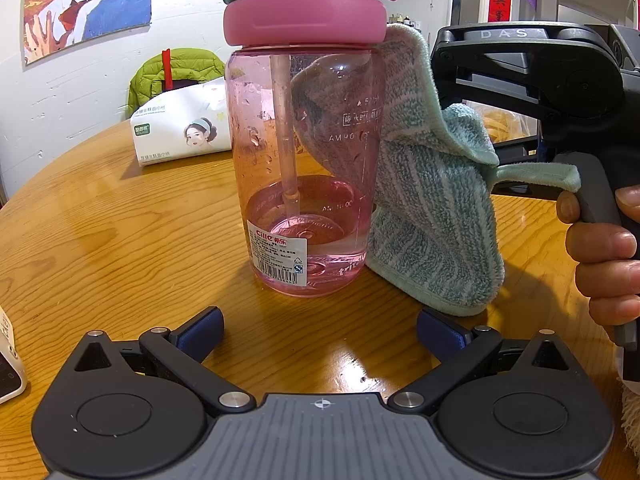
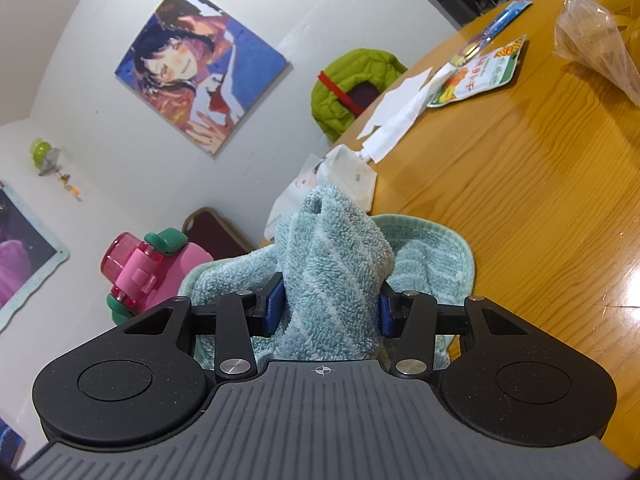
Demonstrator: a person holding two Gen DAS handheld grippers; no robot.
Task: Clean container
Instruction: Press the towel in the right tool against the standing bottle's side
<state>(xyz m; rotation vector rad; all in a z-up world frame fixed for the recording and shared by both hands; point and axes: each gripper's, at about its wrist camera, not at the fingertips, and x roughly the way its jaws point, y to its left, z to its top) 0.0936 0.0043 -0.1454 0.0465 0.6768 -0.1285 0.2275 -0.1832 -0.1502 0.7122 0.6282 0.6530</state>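
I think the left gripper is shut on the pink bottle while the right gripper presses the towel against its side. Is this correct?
Not quite. The left gripper is open and holds nothing: in the left wrist view its blue pads stand wide apart in front of the pink bottle, not touching it. The rest holds: the right gripper is shut on the towel, which lies against the bottle's side.
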